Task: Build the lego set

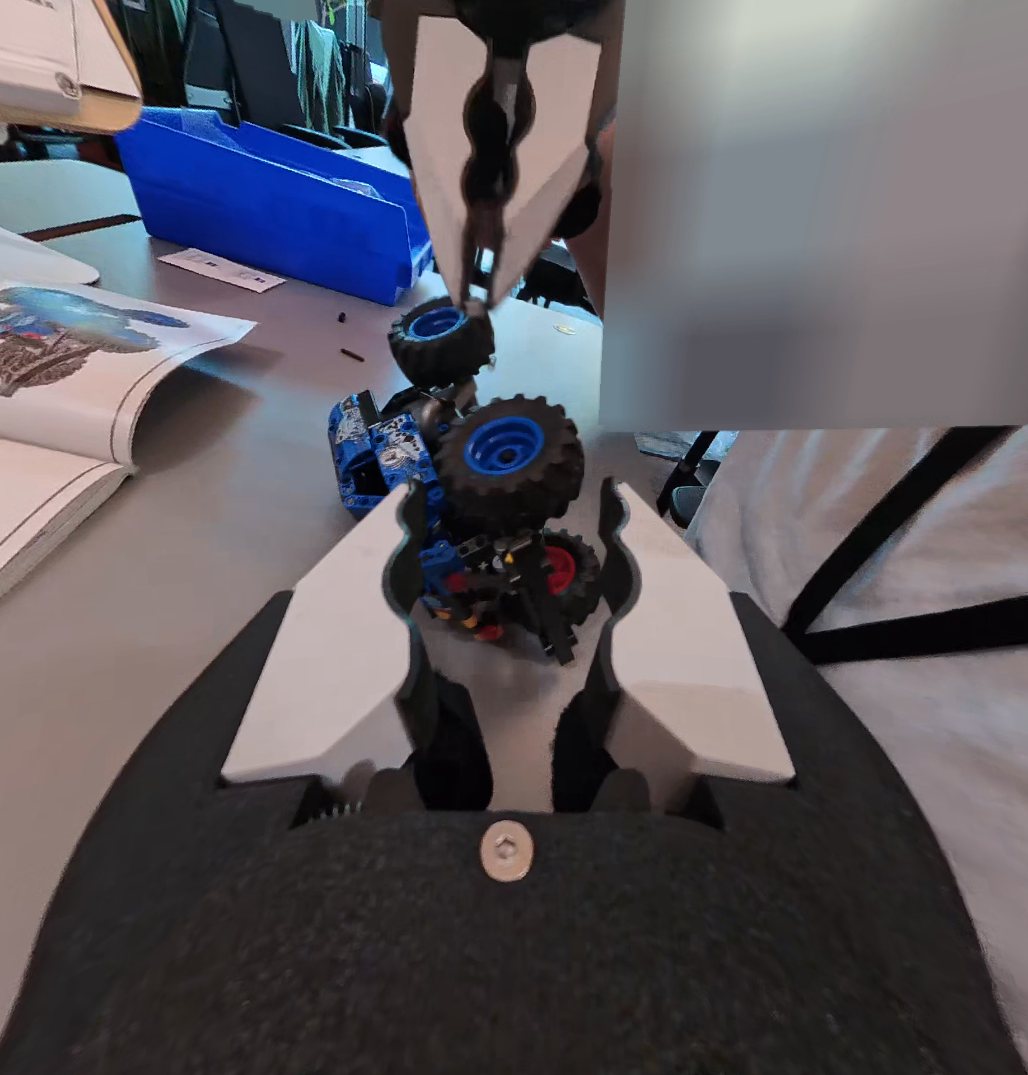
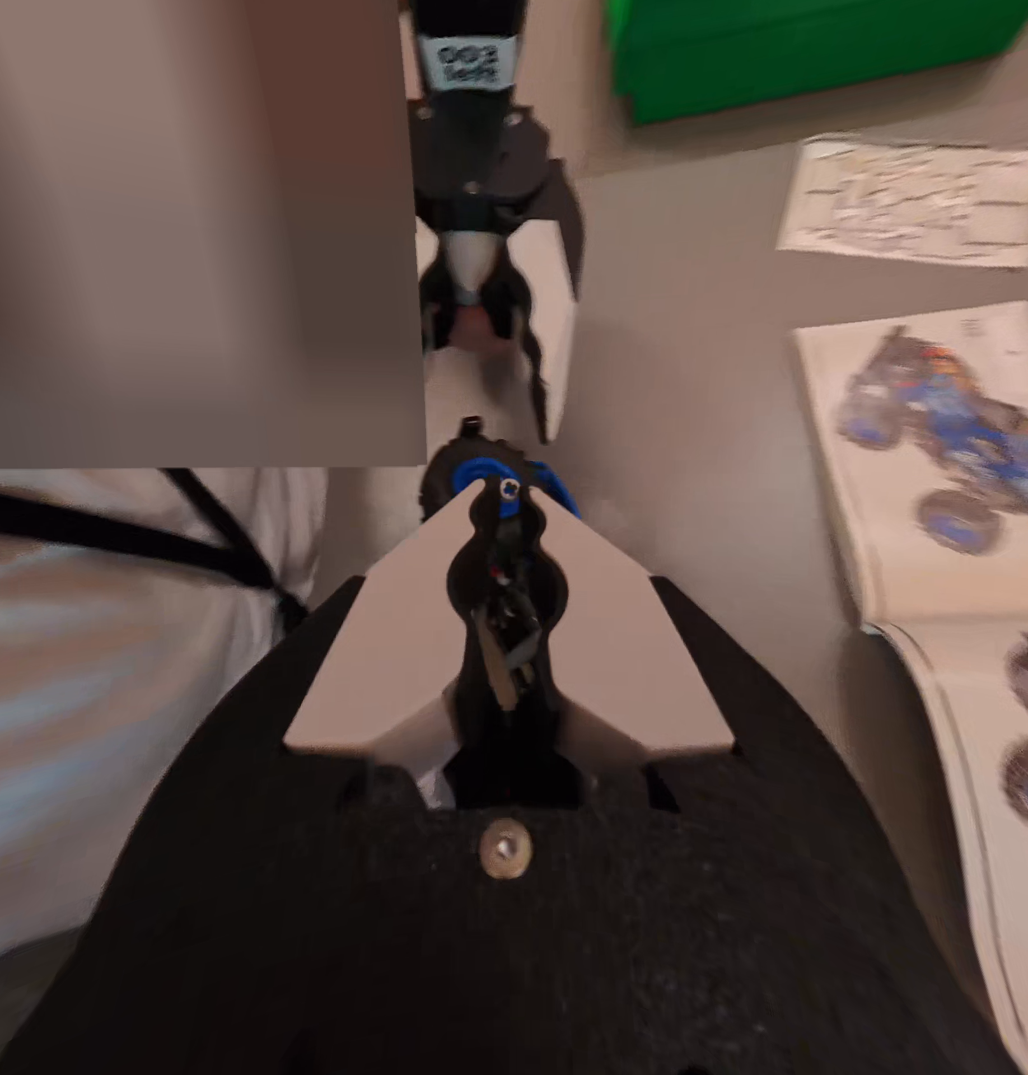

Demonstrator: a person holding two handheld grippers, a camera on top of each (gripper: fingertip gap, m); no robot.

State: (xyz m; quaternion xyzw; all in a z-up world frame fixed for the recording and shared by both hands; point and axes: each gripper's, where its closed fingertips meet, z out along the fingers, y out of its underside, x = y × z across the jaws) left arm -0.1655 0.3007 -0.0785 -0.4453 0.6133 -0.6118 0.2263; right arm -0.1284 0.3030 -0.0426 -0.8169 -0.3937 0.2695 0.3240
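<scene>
On the left of the table (image 1: 151,611) lies the open booklet (image 1: 64,395), with a picture of the finished truck on its page. Behind it stands a blue bin (image 1: 267,198). Two small black pins (image 1: 351,353) lie loose on the table between the booklet and the truck.

The truck (image 1: 442,494) is in the middle, lying on its side near the table edge. It already has big black tyres with blue hubs and one smaller wheel with a red hub at its near end.

The left gripper (image 1: 509,494) is released: its jaws stand wide apart on both sides of the truck's near end, and I see no contact with it.

The right gripper (image 1: 474,299) comes from above at the far end. Its jaws are nearly closed, with the tips at the rim of the far wheel (image 1: 442,337). In the right wrist view, something small and dark sits between the pads, but it is too blurred to name, so I cannot tell whether this gripper grasps a part or is only clenched.

I judge the build is in a late step, working on the far wheel or its axle. The next move probably calls for the left gripper to close on the body and hold it steady, so the right one can push without the truck sliding or rolling.

On the far right there is a person's white clothing with a black strap (image 1: 907,611).
</scene>
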